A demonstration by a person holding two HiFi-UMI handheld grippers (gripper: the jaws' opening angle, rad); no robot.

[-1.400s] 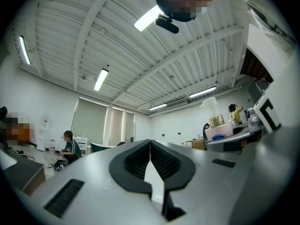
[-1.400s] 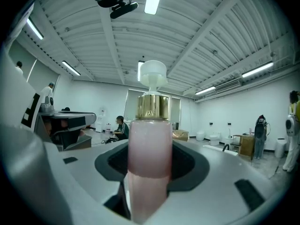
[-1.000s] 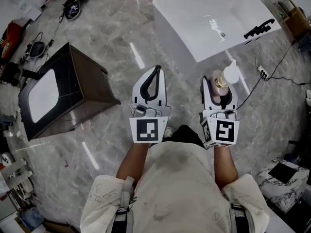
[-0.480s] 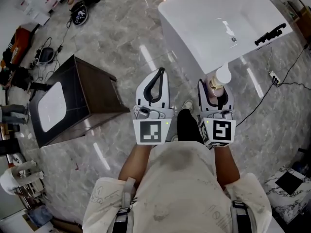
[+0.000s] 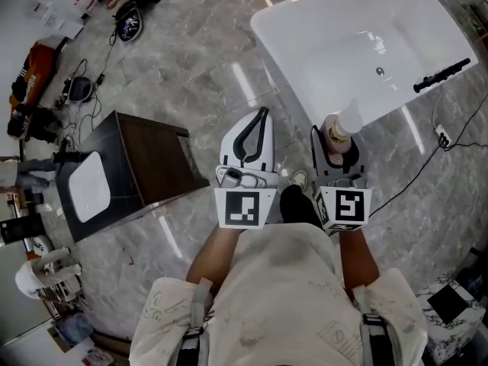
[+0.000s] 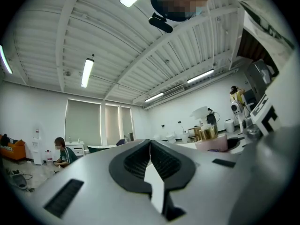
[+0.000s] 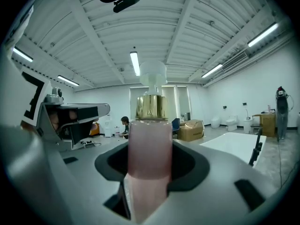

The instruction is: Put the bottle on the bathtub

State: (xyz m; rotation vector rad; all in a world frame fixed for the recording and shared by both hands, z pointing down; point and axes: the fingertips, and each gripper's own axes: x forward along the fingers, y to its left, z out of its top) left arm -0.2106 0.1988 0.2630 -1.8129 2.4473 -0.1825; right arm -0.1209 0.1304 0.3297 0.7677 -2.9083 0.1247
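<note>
1. The right gripper [image 5: 335, 137] clamps a pink bottle [image 5: 341, 123] upright, by the bathtub's [image 5: 293, 33] near rim.
2. The left gripper [image 5: 262, 114] is closed on nothing.
3. Bare floor [image 5: 217, 78] lies between the tub and the dark cabinet [image 5: 156, 155].

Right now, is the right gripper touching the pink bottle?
Touching. The right gripper view shows the right gripper with its jaws pressed against both sides of the pink pump bottle, which stands upright between them.

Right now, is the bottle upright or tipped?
Upright: in the right gripper view the bottle stands straight between the right tongs, gold collar and white pump on top.
</note>
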